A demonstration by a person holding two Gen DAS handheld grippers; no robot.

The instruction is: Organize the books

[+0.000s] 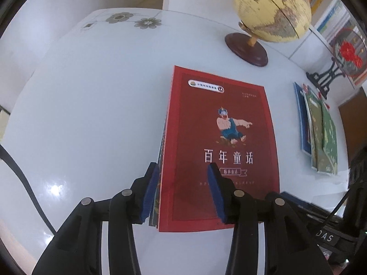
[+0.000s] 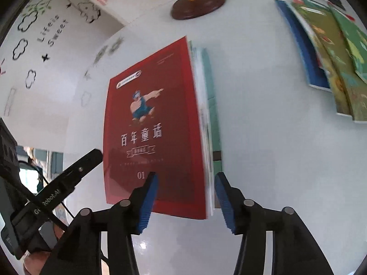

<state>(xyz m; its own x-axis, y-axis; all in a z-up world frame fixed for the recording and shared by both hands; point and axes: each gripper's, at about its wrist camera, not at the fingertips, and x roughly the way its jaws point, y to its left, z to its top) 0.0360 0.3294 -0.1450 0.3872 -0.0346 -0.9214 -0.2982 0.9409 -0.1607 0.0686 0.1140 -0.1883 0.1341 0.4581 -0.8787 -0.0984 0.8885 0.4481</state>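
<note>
Left wrist view shows the red book (image 1: pixel 220 146), titled "百年童话", atop a stack mid-frame on the white table (image 1: pixel 91 114), left tongs (image 1: pixel 182 191) parted astride its left edge. Right wrist view reads "01" on it and "Life is Sweet" on the wall (image 2: pixel 55 32) upper left; right tongs (image 2: pixel 185 202) gape astride the stack's right edge, gripping nothing.

You are in a home study: globe (image 1: pixel 273 6) at the tabletop's (image 1: pixel 91 114) far edge, bookshelf (image 1: pixel 330 6) behind, doodled wall (image 2: pixel 45 36).
</note>
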